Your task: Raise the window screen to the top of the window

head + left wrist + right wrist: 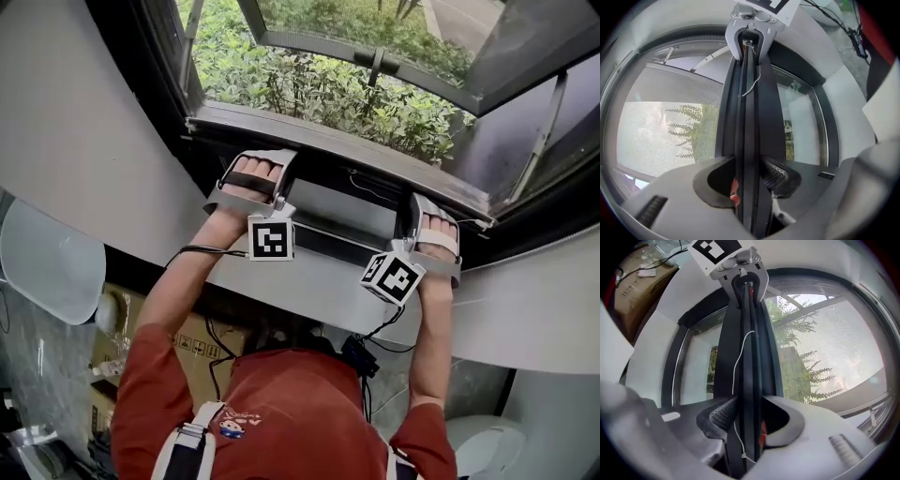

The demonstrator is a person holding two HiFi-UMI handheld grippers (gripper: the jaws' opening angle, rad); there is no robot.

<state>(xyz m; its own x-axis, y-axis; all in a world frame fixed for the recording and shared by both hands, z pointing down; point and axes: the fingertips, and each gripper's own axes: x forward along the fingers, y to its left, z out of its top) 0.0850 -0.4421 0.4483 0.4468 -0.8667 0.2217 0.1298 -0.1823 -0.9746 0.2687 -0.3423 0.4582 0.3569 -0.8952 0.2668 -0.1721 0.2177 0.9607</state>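
2 tools are set wide open: the left tool (749, 180) and the right tool (749, 423) each straddle the screen bar (328, 242), and no ribbed pads (778, 174) are pressed on it. The bar is slim, dark, smooth and rigid, and lies across the window frame (281, 122) by the pale sill (309, 286). Fine grey mesh (665, 136) is stretched beside it. The screen is judged light and easily skewed, so the stiff bar, never the mesh, should be gripped evenly at both ends.

Left gripper (258, 161) plus right gripper (433, 204): two. Screen bar (333, 246): one. Cardboard box (197, 339): one. Person (300, 412): one.
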